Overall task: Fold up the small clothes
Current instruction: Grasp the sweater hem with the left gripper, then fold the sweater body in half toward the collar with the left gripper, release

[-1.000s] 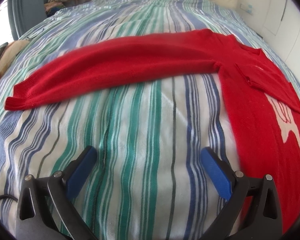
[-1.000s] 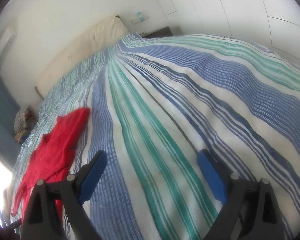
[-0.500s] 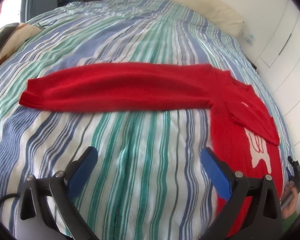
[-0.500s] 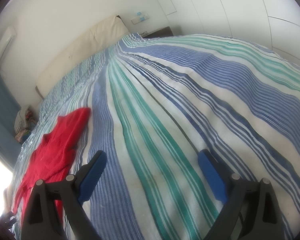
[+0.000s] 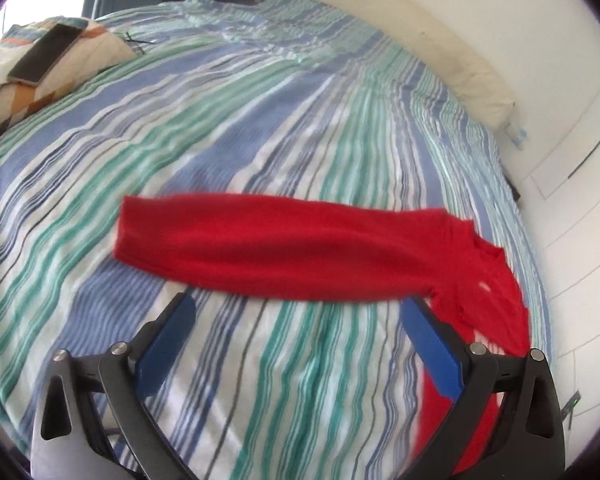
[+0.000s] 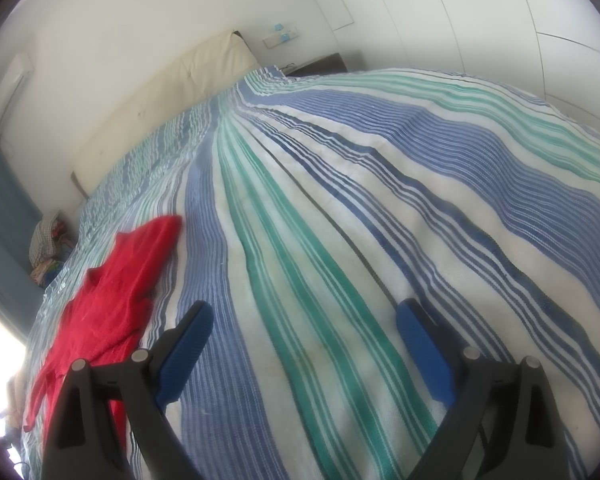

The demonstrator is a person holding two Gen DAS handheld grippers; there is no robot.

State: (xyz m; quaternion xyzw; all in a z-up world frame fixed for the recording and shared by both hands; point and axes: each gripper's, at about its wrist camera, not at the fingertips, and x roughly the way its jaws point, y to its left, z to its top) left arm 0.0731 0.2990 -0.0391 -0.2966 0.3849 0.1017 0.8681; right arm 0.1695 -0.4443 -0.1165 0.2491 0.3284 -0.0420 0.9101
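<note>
A small red sweater [image 5: 284, 248] lies flat on the striped bedspread [image 5: 260, 128]. One long sleeve stretches left across the left wrist view and the body runs down the right side. My left gripper [image 5: 296, 316] is open and empty, above the bedspread just short of the sleeve. In the right wrist view the sweater [image 6: 112, 292] lies at the left. My right gripper [image 6: 304, 324] is open and empty over bare bedspread [image 6: 380, 208], to the right of the sweater.
A patterned pillow [image 5: 60, 76] with a dark phone [image 5: 44, 54] on it sits at the far left. A cream headboard [image 6: 168, 92] and white wardrobe doors [image 6: 480, 12] border the bed. A pile of clothes [image 6: 46, 248] lies beyond the bed.
The left gripper has pulled back and turned left, so the sleeve looks smaller and further away and the pillow has come into view. The right gripper has hardly moved.
</note>
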